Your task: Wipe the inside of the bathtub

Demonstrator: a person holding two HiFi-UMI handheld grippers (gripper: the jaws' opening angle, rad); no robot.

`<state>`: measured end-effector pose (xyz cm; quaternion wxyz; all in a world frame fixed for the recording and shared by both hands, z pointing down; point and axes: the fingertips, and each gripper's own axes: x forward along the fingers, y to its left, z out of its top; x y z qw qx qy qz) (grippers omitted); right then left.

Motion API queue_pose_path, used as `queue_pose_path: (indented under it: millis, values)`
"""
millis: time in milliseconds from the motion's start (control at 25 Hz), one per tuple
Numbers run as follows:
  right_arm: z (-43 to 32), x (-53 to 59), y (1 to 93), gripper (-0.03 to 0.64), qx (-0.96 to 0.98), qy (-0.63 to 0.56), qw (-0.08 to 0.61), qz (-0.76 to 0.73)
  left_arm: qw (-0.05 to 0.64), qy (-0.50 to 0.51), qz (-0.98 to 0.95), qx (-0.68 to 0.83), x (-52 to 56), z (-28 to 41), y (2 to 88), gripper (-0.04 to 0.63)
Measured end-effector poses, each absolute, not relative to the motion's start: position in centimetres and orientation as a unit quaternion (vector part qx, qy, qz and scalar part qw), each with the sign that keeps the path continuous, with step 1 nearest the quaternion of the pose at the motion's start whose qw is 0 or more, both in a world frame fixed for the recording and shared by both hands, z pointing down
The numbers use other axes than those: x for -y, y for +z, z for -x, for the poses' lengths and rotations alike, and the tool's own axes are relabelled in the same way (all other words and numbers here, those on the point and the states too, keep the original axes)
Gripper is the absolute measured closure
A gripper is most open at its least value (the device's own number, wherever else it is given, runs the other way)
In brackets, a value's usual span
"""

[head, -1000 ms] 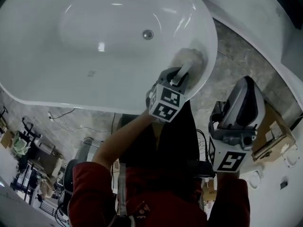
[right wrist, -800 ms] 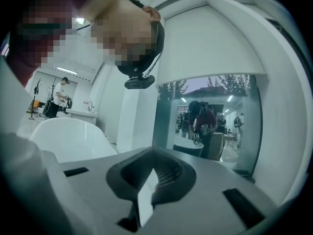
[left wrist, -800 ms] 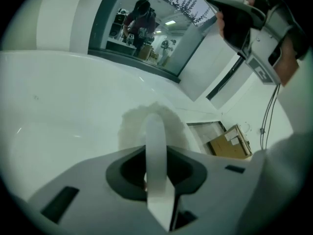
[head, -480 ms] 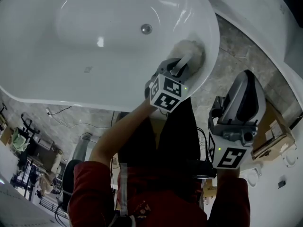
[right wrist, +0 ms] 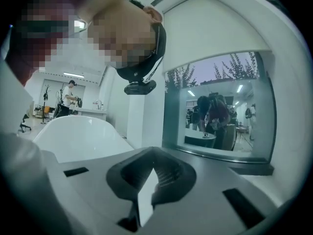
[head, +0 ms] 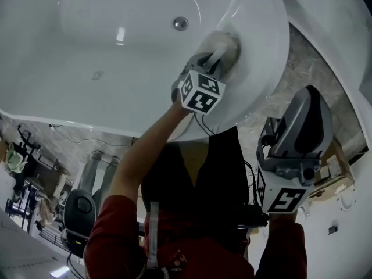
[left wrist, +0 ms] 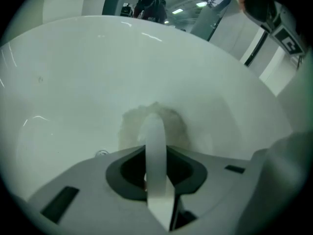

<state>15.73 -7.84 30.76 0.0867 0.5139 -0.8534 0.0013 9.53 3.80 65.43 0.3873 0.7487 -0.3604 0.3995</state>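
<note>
left claw pins cloth to bathtub wall (right claw closed, empty)

**Tally: two grippers, two tubs, one cloth, one drain**

Two grippers are in view, the left gripper and the right gripper. There are two cubes, the left marker cube and the right marker cube. One pale cloth lies against the inner wall at the right end of the bathtub. One round drain sits on its floor. What looks like a second tub lies past its right rim.
</note>
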Motion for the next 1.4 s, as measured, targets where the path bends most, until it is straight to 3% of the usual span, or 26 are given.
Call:
queue_pose_path:
  millis: [720, 1160, 1400]
  values:
    - [-13.2, 8.9, 37.4, 0.606, 0.88, 0.013, 0.103, -0.463, 0.339, 0.53, -0.669, 0.396, -2.8, -1.9, 84.4, 0.502]
    - [-13.3, 8.9, 38.1, 0.606, 0.876, 0.024, 0.107, -0.469, 0.342, 0.561, -0.658, 0.367, -2.8, -1.2, 86.0, 0.502]
    - [-13.1, 8.1, 36.6, 0.606, 0.873, 0.024, 0.103, -0.476, 0.389, 0.521, -0.653, 0.389, -3.1, -0.7, 83.4, 0.502]
